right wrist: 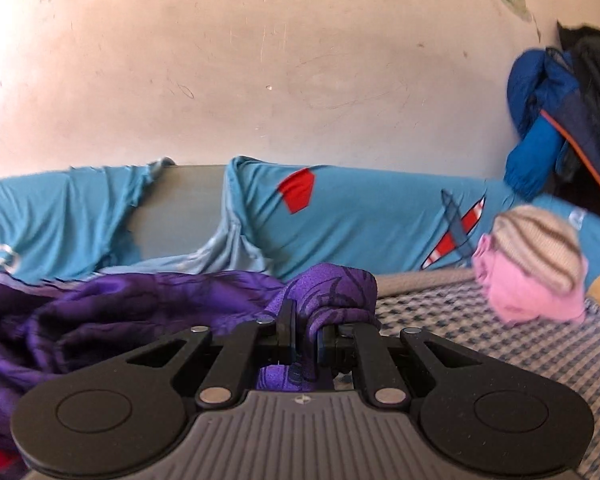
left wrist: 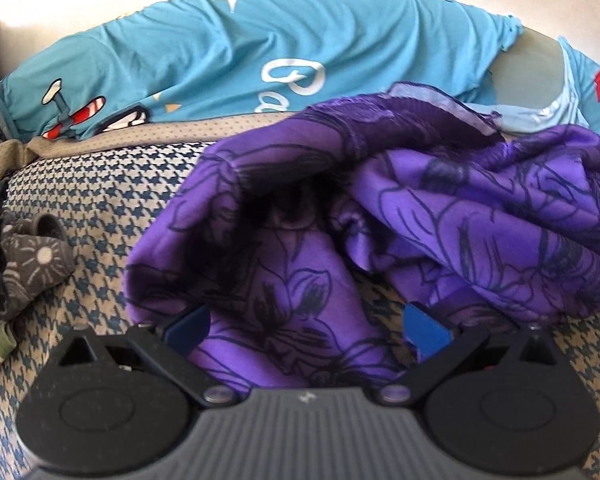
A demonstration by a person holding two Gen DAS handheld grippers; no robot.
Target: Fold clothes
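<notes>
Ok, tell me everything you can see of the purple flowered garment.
The purple garment is thin, soft fabric with dark outlined flowers. It lies crumpled and unfolded on the houndstooth-checked cover, in front of the blue cartoon-print sheet. The right gripper is shut on a bunched fold of it. The left gripper stands open, with cloth lying between its blue fingers, not pinched. Which kind of garment it is cannot be told.

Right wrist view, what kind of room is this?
Probably a bedroom: a houndstooth-patterned bed cover under a crumpled purple floral garment, a long turquoise airplane-print bolster along a scuffed cream wall, and blue jackets piled in the corner.
</notes>
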